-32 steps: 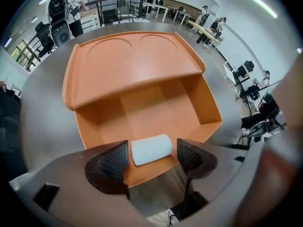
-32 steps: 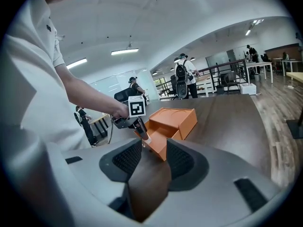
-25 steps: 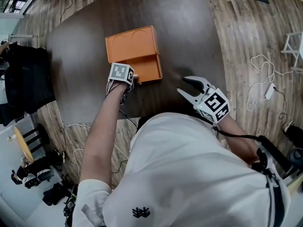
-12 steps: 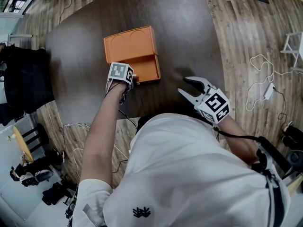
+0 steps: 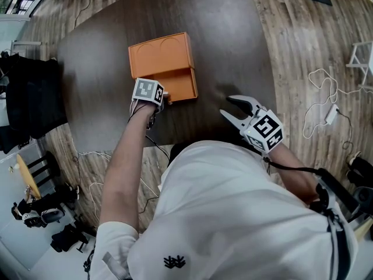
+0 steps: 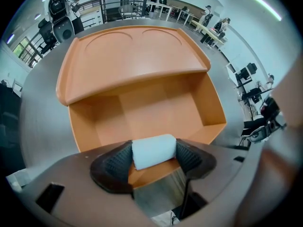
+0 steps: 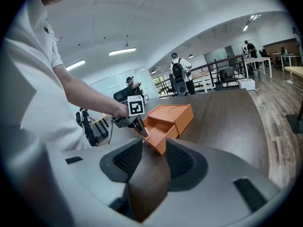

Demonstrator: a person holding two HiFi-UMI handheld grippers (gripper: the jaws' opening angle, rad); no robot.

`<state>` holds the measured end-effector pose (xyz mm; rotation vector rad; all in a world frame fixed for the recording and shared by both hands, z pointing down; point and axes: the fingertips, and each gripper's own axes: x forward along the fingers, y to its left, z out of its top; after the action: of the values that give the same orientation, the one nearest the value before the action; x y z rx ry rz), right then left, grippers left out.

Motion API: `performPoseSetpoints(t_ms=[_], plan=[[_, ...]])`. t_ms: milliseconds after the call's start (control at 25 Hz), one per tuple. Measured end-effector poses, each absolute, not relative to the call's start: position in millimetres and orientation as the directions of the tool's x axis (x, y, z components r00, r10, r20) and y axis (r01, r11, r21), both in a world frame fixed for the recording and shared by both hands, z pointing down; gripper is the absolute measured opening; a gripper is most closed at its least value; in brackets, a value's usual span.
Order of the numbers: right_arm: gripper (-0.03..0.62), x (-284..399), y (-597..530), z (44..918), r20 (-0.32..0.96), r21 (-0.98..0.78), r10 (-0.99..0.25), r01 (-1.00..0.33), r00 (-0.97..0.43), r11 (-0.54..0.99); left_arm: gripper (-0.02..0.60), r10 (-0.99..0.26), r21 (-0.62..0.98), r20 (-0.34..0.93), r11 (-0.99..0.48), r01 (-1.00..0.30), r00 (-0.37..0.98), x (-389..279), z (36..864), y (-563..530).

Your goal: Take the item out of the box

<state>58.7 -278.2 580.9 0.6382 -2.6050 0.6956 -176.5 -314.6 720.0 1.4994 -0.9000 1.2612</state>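
An open orange box (image 5: 165,72) lies on the dark table, its lid (image 5: 160,54) folded back on the far side. In the left gripper view the box (image 6: 142,93) is seen from its near wall, and a white rolled item (image 6: 153,150) sits clamped between the two black pads just over that wall. My left gripper (image 5: 161,101) is at the box's near left corner, shut on the white item. My right gripper (image 5: 233,107) hovers open over bare table to the right of the box, holding nothing. The right gripper view shows the box (image 7: 166,121) and the left gripper (image 7: 141,129) ahead.
The round dark table (image 5: 227,34) ends close behind both grippers, with wood floor (image 5: 303,57) beyond. A white cable (image 5: 326,98) lies on the floor at the right. Black chairs and bags (image 5: 32,104) stand at the left.
Almost nothing differs. The box and left gripper sit a touch further left than a second ago; the right gripper holds its place.
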Motion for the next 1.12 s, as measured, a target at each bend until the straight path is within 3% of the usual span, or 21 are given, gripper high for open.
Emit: performPoseSetpoints(t_ms=[760,1120], plan=[[0.123,34,-267,585,0.458,-0.358,-0.273,-0.457,-0.846,0.814,0.296,-0.209,0.266,0.921,-0.284,-0.921,0.330,-170,673,-322],[0.035,-4,-227,566,0.479,-0.318,-0.307,-0.488,-0.823,0.813,0.296,-0.424,0.336,0.774,-0.357,-0.872,0.471,-179,605,-276]])
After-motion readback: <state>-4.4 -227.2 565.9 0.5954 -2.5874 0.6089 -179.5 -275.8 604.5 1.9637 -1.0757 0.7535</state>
